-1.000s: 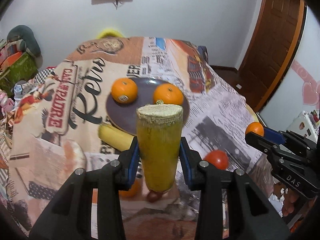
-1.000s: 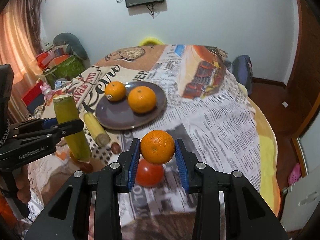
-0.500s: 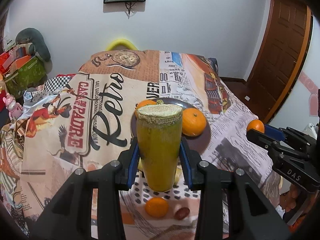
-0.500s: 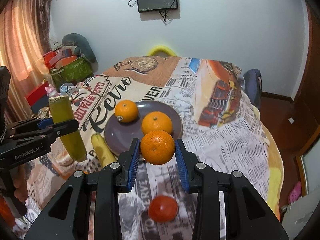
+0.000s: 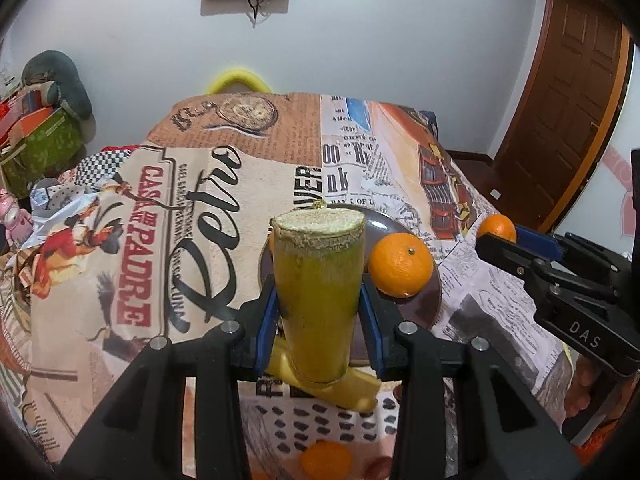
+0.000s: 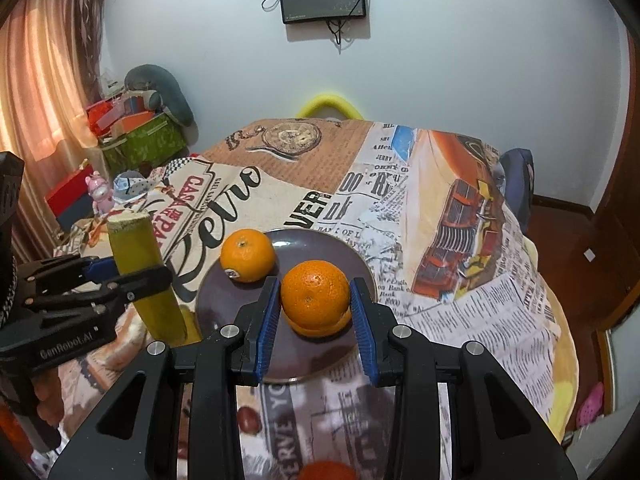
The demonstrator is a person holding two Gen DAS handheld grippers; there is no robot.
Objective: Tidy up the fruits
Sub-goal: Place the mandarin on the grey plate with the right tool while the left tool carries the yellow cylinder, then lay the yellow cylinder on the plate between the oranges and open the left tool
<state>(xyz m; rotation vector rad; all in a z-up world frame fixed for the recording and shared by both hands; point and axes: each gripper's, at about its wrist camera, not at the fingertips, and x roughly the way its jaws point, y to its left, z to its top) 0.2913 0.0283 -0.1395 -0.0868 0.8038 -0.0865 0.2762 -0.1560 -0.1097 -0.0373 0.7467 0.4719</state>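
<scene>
1. Moved since a second ago: right gripper (image 6: 315, 312), carried from above the red tomato near the table's near edge to a spot over the plate (image 6: 320, 242); left gripper (image 5: 319, 316) brought closer to the plate's left rim.
2. Clenched on an orange (image 6: 315, 293), right jaws pressing both its sides, apparently just above a second orange on the plate.
3. Clamped around an upright sugarcane piece (image 5: 318, 300), left jaws gripping its lower half.
4. Step in hand, seemingly: delivering the orange. Next: lower into bare plate space, then release.
5. On the plate: one orange (image 6: 248, 255) at far left, another hidden under the held one. On the cloth beside it: a yellow piece (image 5: 352, 394).
</scene>
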